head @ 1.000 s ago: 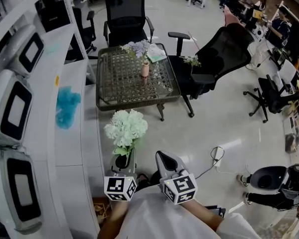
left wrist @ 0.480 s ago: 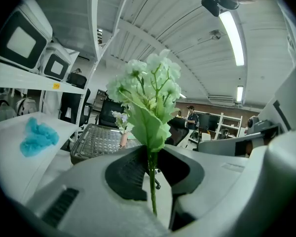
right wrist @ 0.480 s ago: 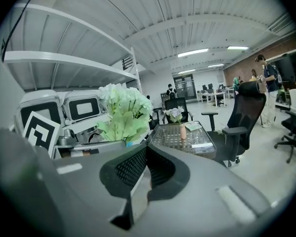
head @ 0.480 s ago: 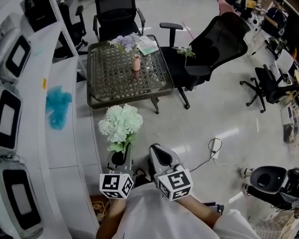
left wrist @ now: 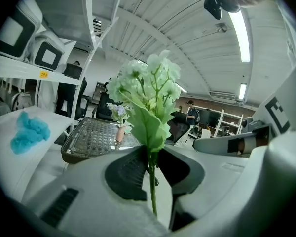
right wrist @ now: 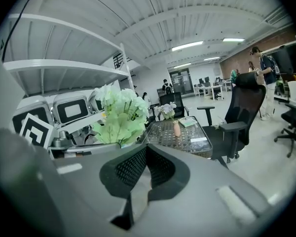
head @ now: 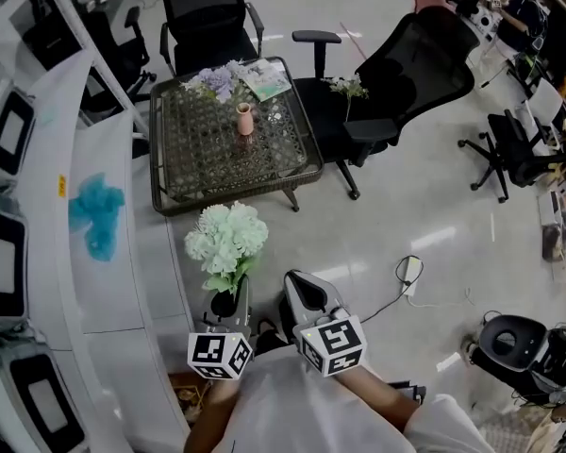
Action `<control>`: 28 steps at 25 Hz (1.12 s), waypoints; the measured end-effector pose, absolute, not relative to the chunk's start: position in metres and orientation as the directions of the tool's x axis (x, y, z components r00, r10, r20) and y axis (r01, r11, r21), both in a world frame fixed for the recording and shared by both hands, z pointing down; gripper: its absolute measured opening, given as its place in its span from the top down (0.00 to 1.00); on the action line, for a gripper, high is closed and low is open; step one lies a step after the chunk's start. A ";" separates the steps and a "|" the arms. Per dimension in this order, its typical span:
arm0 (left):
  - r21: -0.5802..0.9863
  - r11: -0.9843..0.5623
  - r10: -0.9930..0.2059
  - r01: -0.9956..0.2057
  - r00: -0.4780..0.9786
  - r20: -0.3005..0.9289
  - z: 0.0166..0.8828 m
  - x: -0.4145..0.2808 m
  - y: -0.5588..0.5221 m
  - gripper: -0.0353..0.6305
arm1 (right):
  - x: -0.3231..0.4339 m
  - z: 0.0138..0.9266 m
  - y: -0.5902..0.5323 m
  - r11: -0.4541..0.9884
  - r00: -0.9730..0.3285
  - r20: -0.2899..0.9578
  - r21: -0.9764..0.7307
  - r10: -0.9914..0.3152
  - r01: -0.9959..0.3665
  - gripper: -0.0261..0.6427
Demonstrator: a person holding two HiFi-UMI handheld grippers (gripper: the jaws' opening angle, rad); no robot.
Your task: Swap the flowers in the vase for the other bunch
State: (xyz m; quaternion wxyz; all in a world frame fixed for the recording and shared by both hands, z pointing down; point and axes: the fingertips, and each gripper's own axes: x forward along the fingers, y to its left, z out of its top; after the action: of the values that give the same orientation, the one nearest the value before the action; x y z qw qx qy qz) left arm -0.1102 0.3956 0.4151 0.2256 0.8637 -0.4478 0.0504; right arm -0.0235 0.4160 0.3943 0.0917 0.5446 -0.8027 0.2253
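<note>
My left gripper (head: 229, 302) is shut on the green stem of a pale green-white flower bunch (head: 227, 239), which stands upright above its jaws. In the left gripper view the stem (left wrist: 152, 181) runs down between the pads. Beside it, my right gripper (head: 302, 291) is shut with nothing in it; in its own view the jaws (right wrist: 144, 167) meet. Ahead, a small pink vase (head: 244, 118) stands on the wicker table (head: 203, 163), its mouth looking empty. A purple bunch (head: 215, 83) lies behind the vase, near the table's far edge.
A booklet (head: 266, 78) lies on the table's far right corner. A black office chair (head: 417, 69) right of the table carries a small sprig (head: 347, 86). Another chair (head: 203, 8) stands behind. White shelving with a blue cloth (head: 94, 220) runs along the left. A cable (head: 407, 281) lies on the floor.
Both grippers have travelled forward together with the white-green bunch, and the table now looks a little nearer. Neither grip has changed.
</note>
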 end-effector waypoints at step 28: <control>0.332 -0.468 -0.805 -0.819 0.550 0.221 0.390 -0.036 0.267 0.86 | 0.074 0.392 0.282 0.305 -0.393 0.322 -0.291 -0.862 -0.907 0.95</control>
State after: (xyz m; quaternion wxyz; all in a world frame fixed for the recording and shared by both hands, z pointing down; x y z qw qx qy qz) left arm -0.0363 0.2673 0.3898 0.2032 0.8567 -0.4738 0.0169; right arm 0.0737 0.2825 0.3915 0.0524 0.5486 -0.8060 0.2162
